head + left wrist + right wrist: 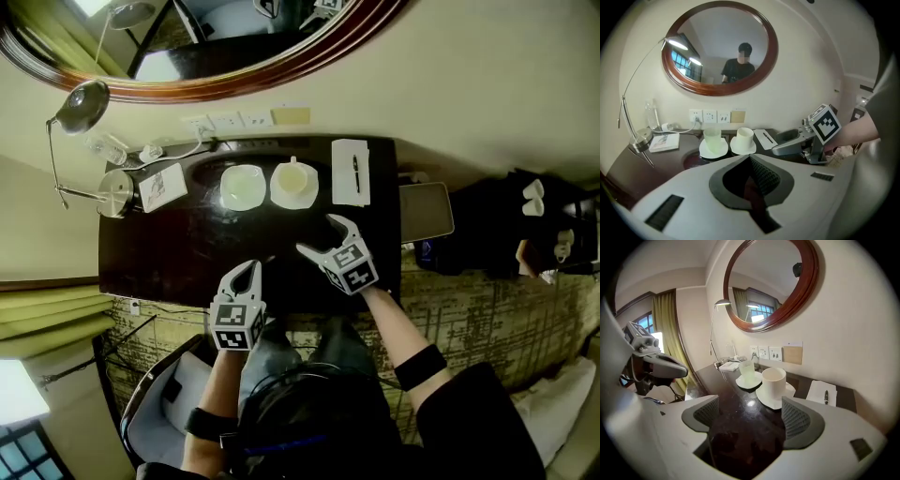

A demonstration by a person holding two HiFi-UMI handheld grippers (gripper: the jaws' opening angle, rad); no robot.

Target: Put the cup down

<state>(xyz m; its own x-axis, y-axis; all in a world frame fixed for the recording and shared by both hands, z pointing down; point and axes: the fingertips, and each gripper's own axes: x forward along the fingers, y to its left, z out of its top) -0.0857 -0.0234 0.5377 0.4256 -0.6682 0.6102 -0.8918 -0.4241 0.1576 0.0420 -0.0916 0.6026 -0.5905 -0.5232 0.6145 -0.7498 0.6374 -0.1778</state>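
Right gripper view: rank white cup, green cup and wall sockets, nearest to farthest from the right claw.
1. White cup, on its saucer, just ahead.
2. Green cup, beyond, to the left.
3. Wall sockets, on the back wall.

Oval mirror (pixel 719 47) on wall; pen (pixel 355 174) on notepad (pixel 343 183); lamp (pixel 82 106) at desk (pixel 187 253) left end.

Oval wood-frame mirror (pixel 719 47), cream wall (pixel 806 84); dark desk (pixel 187 253) w/ lamp (pixel 82 105); patterned carpet (pixel 487 309).
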